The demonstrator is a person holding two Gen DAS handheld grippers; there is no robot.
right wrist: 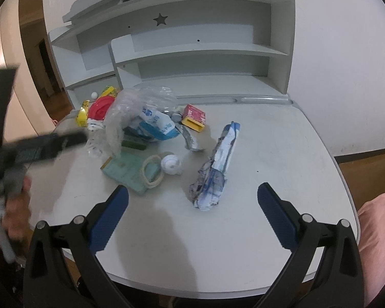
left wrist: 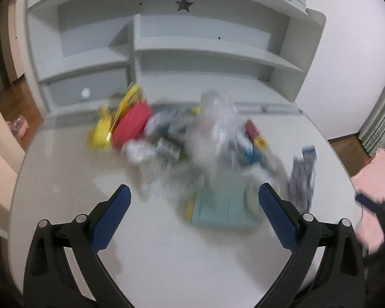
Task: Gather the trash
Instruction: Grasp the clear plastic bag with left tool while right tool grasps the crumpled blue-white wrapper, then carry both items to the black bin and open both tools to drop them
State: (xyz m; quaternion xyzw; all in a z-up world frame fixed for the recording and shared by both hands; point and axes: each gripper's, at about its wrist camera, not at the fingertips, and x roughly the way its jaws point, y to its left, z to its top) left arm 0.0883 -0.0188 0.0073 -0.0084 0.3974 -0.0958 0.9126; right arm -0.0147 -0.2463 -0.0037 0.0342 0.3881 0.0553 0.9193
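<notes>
Both grippers are hanging over the near edge of the white table (right wrist: pixel 282 138), and neither has anything between its blue fingers, which are spread wide and released.

Going left to right in the right wrist view: the left gripper (right wrist: pixel 42 145) shows up as a dark blur at about 9 o'clock, with the person's hand (right wrist: pixel 14 213) smeared below it. The trash pile sits around 11 to 12 o'clock on the table. At its far left there's a yellow wrapper (right wrist: pixel 82 114) touching a red lid (right wrist: pixel 100 107). Next to that is a crumpled clear plastic bag (right wrist: pixel 131 110) draped over a white and blue pouch (right wrist: pixel 157 124). In front of those lies a pale green box (right wrist: pixel 127 170) with a rubber band (right wrist: pixel 152 170) resting on its right end, and a small white cap (right wrist: pixel 170 164) just beside the band. Behind them at 12 o'clock stands a small red and yellow carton (right wrist: pixel 193 116). Further right, apart from the pile, a crushed white and blue wrapper (right wrist: pixel 215 169) lies alone, between the right gripper (right wrist: pixel 192 195) fingertips and a bit ahead of them.

The left wrist view is motion blurred, but the left gripper (left wrist: pixel 194 196) is pointed at the same pile, with the green box (left wrist: pixel 223 205) right ahead at 12 o'clock. A grey shelf unit (right wrist: pixel 192 51) stands at the table's far edge.
</notes>
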